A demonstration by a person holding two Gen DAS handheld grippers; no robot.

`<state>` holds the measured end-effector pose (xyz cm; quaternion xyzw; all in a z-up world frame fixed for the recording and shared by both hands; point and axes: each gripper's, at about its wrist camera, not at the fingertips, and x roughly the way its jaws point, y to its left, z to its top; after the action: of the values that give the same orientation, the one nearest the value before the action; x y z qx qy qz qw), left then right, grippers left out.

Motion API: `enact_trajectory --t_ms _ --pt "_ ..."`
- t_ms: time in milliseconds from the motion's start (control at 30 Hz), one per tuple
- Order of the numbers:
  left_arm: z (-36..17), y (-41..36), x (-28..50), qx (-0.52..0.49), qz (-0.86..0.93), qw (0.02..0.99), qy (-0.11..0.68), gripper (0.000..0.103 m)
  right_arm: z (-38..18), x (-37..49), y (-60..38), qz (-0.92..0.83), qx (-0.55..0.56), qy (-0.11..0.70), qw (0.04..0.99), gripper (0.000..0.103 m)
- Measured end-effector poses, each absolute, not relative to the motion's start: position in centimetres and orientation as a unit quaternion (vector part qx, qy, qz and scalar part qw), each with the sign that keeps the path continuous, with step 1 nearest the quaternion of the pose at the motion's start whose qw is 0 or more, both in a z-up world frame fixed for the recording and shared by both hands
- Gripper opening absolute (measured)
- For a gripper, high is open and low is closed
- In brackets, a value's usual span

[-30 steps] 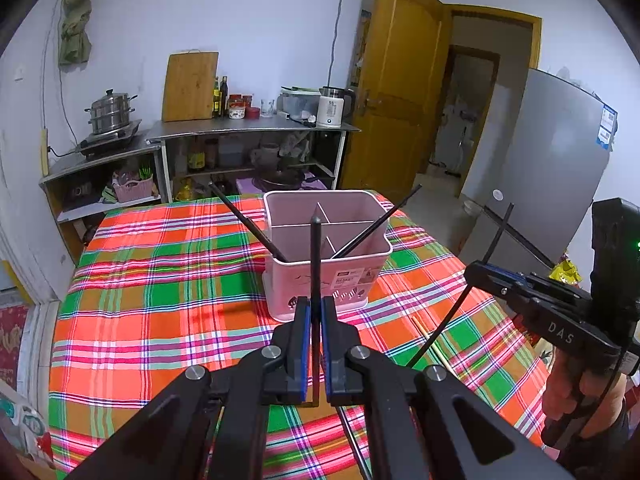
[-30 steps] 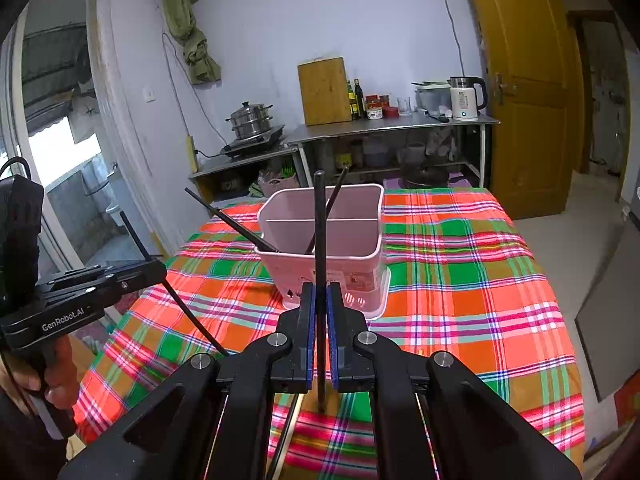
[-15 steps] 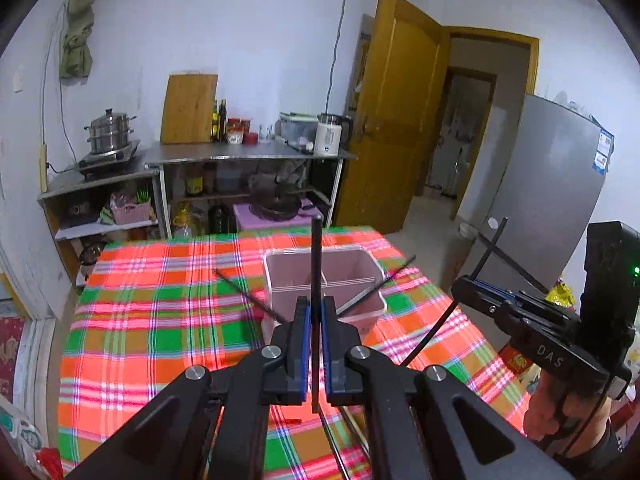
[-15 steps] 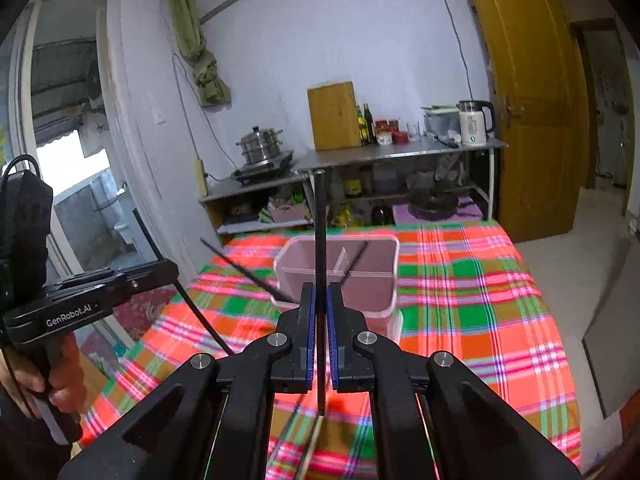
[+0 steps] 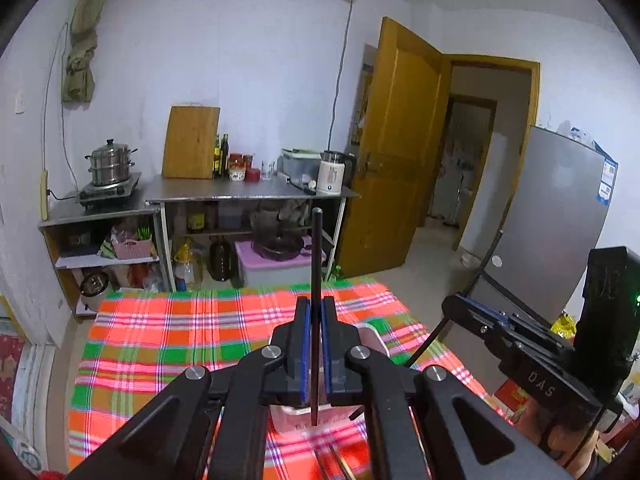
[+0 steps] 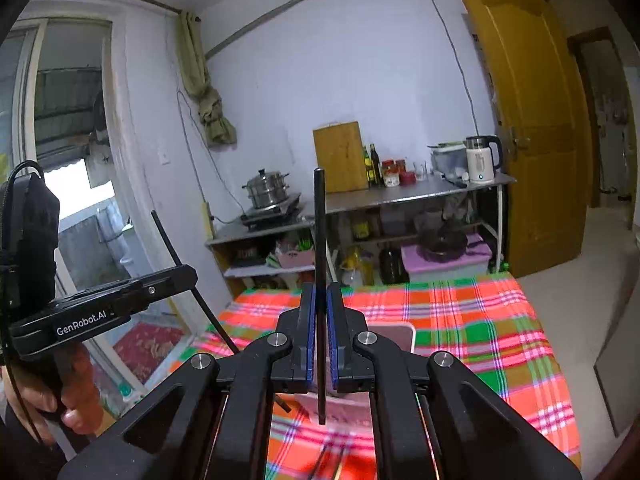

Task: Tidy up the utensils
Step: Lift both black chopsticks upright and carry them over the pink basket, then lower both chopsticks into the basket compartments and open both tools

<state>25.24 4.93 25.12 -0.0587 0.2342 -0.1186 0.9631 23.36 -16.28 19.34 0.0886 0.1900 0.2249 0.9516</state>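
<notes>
Left gripper [image 5: 315, 344] and right gripper [image 6: 321, 340] both clamped, raised.

A: Where does the left wrist view look from?
B: Above the plaid table [image 5: 168, 344], slightly downward, toward the far steel counter [image 5: 248, 191].
A: And the right?
B: Just beside it, facing the same counter [image 6: 400, 196] and door [image 6: 540, 128].
</notes>
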Motion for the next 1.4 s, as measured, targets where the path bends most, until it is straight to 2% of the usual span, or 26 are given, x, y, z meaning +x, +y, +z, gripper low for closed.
enact_trajectory --t_ms 267,733,933,1033,1133,1400 --pt "24.7 5.1 28.4 -0.064 -0.120 0.966 0.222 0.005 19.5 25.8 -15.9 0.220 0.096 0.174 0.955 0.005" --pt "18.4 5.1 31.7 -0.067 -0.121 0.952 0.274 0.005 15.3 27.5 -14.5 0.218 0.076 0.210 0.950 0.005" --pt "17.4 5.5 31.0 -0.070 -0.120 0.950 0.280 0.005 14.6 27.6 -14.8 0.221 0.076 0.225 0.946 0.006" --pt "17.5 5.8 30.5 -0.070 -0.117 0.952 0.275 0.005 14.6 27.2 -14.9 0.221 0.072 0.224 0.946 0.009" --pt "17.7 6.0 29.6 -0.073 -0.119 0.954 0.267 0.006 14.8 26.7 -15.3 0.222 0.073 0.221 0.947 0.012" --pt "18.7 6.7 25.2 -0.077 -0.117 0.962 0.235 0.006 15.8 23.7 -16.9 0.228 0.072 0.198 0.950 0.013"
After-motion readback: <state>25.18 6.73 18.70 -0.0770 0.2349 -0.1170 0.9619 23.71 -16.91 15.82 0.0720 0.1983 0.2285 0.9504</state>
